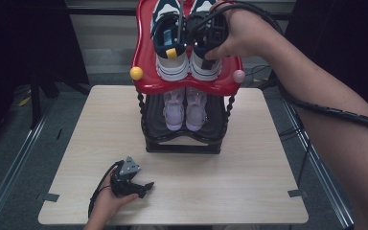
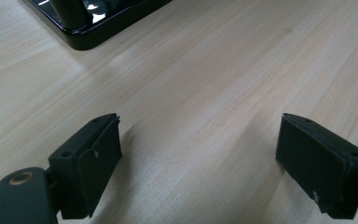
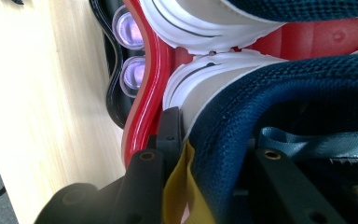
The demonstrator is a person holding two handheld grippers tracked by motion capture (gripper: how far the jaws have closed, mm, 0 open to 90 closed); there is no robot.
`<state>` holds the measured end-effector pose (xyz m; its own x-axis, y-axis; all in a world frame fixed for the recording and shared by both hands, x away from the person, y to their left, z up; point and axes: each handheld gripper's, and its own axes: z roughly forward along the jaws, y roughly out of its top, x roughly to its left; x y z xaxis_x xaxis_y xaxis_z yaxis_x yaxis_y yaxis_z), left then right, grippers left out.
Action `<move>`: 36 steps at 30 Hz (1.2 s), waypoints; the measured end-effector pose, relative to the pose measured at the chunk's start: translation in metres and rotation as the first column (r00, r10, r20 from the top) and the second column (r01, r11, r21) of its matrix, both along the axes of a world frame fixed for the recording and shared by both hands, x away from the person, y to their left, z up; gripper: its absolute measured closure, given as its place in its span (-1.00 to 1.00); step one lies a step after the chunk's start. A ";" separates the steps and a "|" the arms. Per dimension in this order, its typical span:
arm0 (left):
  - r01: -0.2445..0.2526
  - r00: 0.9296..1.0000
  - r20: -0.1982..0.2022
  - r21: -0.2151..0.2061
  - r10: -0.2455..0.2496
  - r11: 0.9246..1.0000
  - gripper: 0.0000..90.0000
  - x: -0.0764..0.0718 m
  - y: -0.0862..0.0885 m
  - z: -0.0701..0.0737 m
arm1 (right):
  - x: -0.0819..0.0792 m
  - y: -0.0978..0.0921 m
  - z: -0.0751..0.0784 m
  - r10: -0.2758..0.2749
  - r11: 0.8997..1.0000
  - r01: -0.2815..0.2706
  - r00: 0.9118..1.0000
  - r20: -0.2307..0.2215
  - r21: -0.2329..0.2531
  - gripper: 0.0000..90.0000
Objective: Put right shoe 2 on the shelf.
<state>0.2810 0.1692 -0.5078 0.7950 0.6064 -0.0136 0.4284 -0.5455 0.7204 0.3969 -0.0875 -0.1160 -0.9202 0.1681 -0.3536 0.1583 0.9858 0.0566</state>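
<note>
A pair of navy and white sneakers stands on the red top shelf of a small shoe rack. My right gripper is at the heel of the right sneaker. In the right gripper view, my right gripper is shut on that sneaker's navy heel collar, one jaw outside by a yellow pull tab, the other inside the shoe. The left sneaker stands beside it. My left gripper rests on the table near the front. Its jaws stand wide open over bare wood.
A pair of pale pink sneakers sits on the rack's black lower shelf; their heels show below the red rim. The rack stands at the back middle of the wooden table. A yellow knob and a pink knob mark the shelf's corners.
</note>
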 end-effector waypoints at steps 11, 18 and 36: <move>-0.006 1.000 -0.001 -0.004 0.006 1.000 -0.70 0.000 0.000 0.000 | -0.001 -0.003 0.001 -0.010 1.000 0.010 1.000 0.008 0.016 0.49; -0.002 1.000 0.000 0.003 0.002 1.000 -0.70 0.000 0.000 0.000 | -0.002 -0.008 0.004 -0.020 0.998 0.020 1.000 0.003 0.058 0.32; -0.002 1.000 0.000 0.002 0.002 1.000 -0.70 0.000 0.000 0.000 | -0.013 -0.016 0.020 -0.078 0.980 0.082 0.997 -0.030 0.180 -0.35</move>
